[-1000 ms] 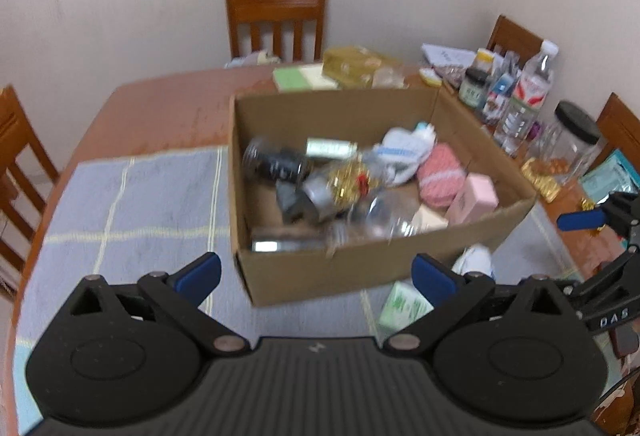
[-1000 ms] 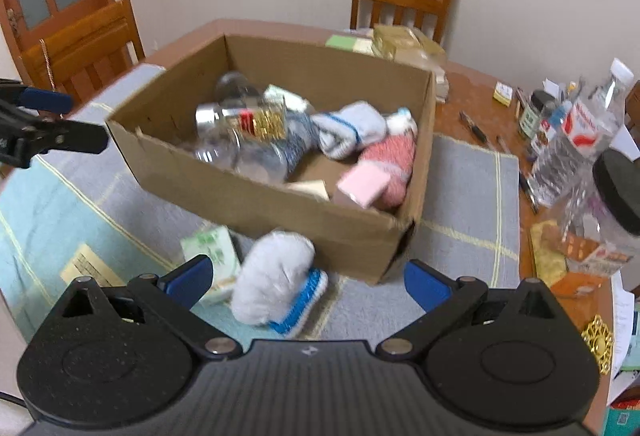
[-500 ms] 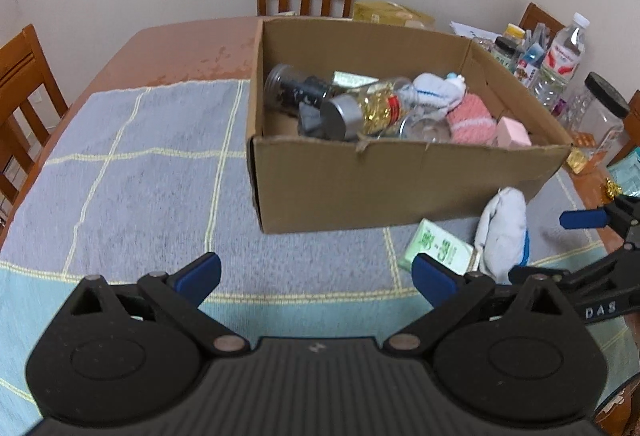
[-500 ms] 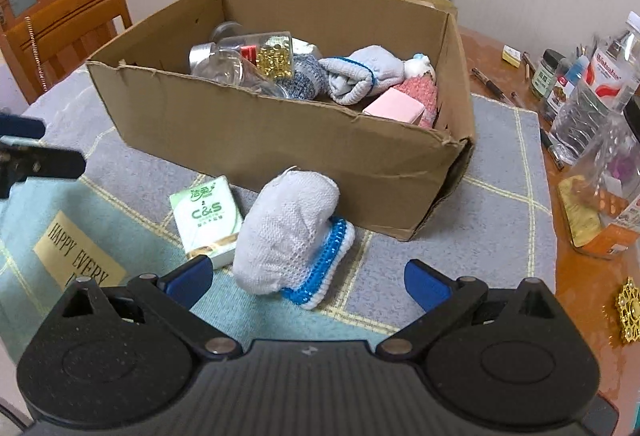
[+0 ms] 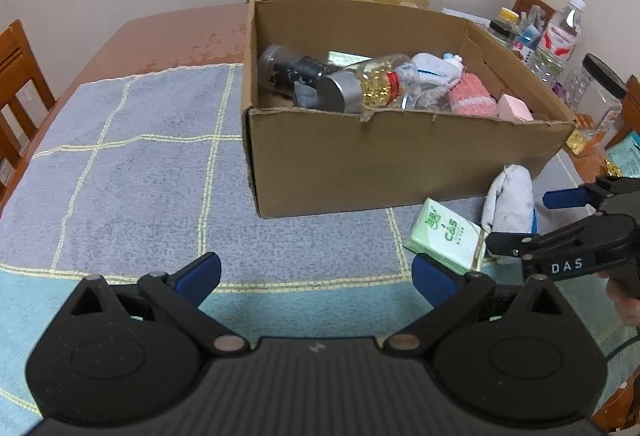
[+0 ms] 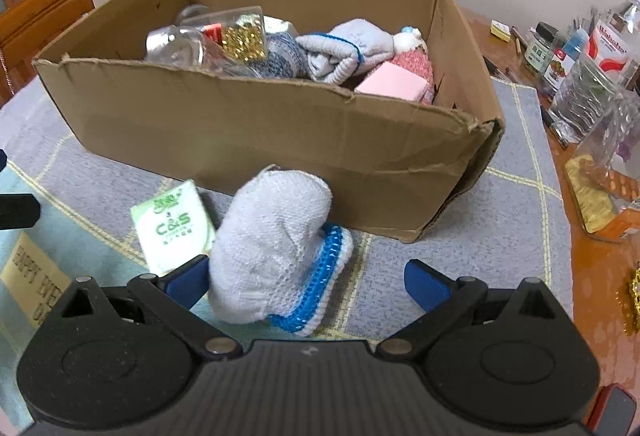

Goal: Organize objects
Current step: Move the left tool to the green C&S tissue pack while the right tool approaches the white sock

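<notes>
Two things lie outside the cardboard box on the checked blue-grey cloth: a white knitted piece with a blue edge and a green C&S tissue pack. In the right wrist view the knitted piece fills the lower centre of the frame, just in front of the box's near wall, with the tissue pack just beside it to the left. The right gripper has its jaws spread wide, and the knitted piece sits between them, nearer the left fingertip; whether that tip touches it is hard to tell. In the left wrist view the left gripper is at the bottom of the frame, jaws likewise released and holding nothing, over bare cloth in front of the box. The right gripper appears there at the right edge, beside the knitted piece. Inside the box, at centre frame, lie a clear bottle with gold contents, a dark jar, a pink knitted item and a pink block. Bottles and jars crowd the tabletop at upper right.
</notes>
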Action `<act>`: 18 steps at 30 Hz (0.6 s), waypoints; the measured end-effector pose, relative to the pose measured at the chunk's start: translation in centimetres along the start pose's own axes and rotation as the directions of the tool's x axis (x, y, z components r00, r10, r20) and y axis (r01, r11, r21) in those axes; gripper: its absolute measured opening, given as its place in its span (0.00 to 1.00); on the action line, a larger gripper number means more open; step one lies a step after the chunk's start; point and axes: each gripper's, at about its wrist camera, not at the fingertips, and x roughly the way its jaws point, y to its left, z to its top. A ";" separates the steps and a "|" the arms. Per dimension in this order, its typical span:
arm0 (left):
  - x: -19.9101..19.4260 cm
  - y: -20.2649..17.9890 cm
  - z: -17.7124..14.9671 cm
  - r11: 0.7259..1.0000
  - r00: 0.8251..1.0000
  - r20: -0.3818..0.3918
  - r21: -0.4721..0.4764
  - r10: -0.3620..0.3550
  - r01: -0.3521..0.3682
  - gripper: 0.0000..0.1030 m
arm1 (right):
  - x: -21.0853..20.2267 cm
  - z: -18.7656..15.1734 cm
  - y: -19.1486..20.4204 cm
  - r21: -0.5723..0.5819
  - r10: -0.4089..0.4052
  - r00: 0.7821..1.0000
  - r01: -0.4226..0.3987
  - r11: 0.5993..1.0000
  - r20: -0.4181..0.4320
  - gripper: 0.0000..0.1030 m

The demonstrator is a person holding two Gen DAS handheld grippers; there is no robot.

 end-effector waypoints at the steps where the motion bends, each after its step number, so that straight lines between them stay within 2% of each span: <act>1: 0.1 -0.1 0.0 1.000 1.000 0.001 0.009 -0.008 0.008 0.98 | 0.0 -0.1 -0.2 0.004 -0.002 1.000 0.002 1.000 -0.005 1.00; 11: 1.3 -2.9 0.6 0.989 0.996 -0.014 0.115 -0.089 0.090 0.98 | -0.4 -2.7 -3.5 0.024 -0.055 0.997 0.057 0.998 -0.059 1.00; 15: 1.9 -4.6 0.8 0.978 0.993 -0.022 0.175 -0.114 0.116 0.98 | -0.6 -3.6 -4.5 0.033 -0.028 0.997 0.031 0.999 -0.078 1.00; 18: 2.4 -5.8 0.7 0.970 0.992 -0.035 0.208 -0.120 0.125 0.98 | -1.0 -4.3 -4.4 -0.003 0.005 0.997 -0.005 1.000 -0.078 1.00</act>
